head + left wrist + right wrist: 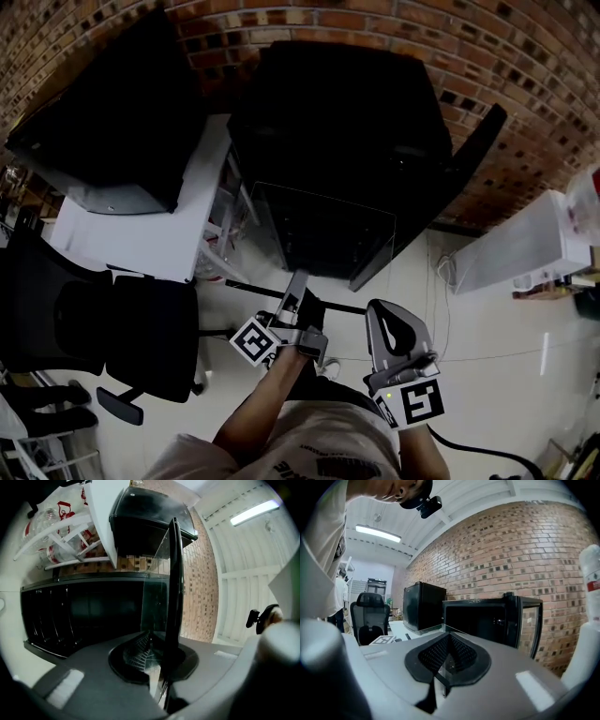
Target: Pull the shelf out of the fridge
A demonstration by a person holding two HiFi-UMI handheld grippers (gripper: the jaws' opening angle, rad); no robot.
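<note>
Glass shelf (172, 597) with a dark edge strip, held in mid-air just in front of the open black fridge (337, 112), above the pale floor (487, 337). Far edge turned toward the fridge's dark mouth; hard to tell whether fully clear of it.

Gripped at the near edge from both sides. Left hand-held gripper (159, 665) clamped tight on the dark strip, with the pane running straight out from between its pads. Right hand-held gripper (443, 667) closed on the thin glass near a corner. Square-marker cubes on both, and a bare forearm (262, 412) behind the left one.

Fridge door (469, 150) swung wide to the right, close to the brick wall (525, 66) behind.

Just left of the fridge, a white desk (159, 234) carrying a second black box-shaped appliance (103, 122). White frame legs under the desk's near end.

Nearer and further left, a black office chair (94, 328) on the floor.

At far right, a long white unit (525, 244) along the foot of the wall, well apart from the shelf. A thin dark cable (487, 452) trailing across the floor behind the right hand-held gripper.
</note>
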